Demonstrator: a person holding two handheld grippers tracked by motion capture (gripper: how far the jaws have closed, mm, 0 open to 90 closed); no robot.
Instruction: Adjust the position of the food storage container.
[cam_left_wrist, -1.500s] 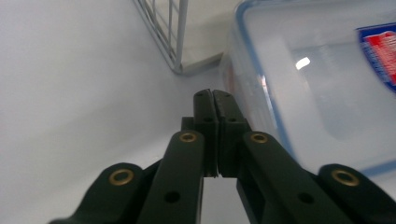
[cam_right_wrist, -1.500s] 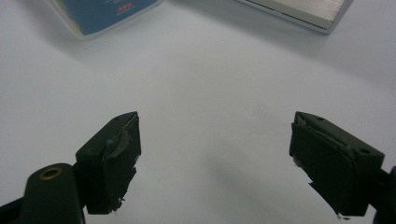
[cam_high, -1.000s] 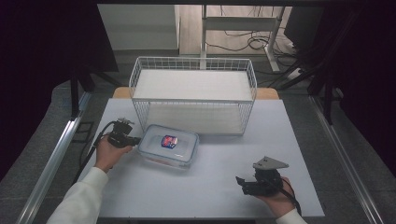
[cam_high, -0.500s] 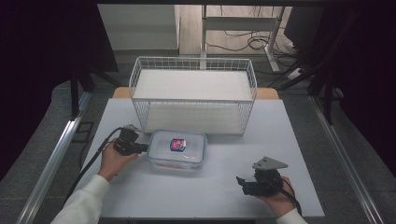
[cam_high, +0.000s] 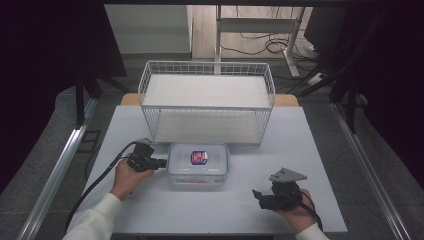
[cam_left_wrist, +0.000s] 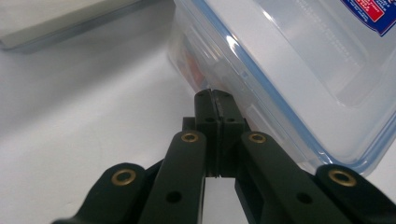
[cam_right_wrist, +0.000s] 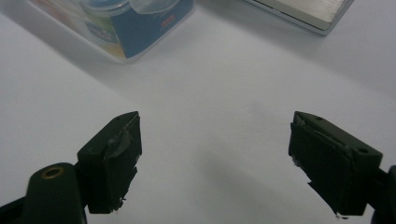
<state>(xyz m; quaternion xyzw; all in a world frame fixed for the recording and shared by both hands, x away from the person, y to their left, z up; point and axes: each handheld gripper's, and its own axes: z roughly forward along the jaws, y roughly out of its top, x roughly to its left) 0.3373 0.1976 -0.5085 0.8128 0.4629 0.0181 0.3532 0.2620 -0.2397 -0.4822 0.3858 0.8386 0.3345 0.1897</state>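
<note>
left gripper (cam_left_wrist: 215, 93) pressed shut, holding nothing, its tips seemingly touching the box (cam_high: 198, 162) side; right gripper (cam_right_wrist: 215, 163) gapes wide, empty.

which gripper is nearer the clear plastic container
Left. The left gripper, jaws shut, has its tips at the clear plastic container's left side. The right gripper, jaws open, rests apart from it on the table, toward the near right.

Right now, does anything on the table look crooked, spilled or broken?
Nothing stands out. The clear container sits flat with its lid on, the left gripper shut against its side, and the wire basket stands upright behind it.
</note>
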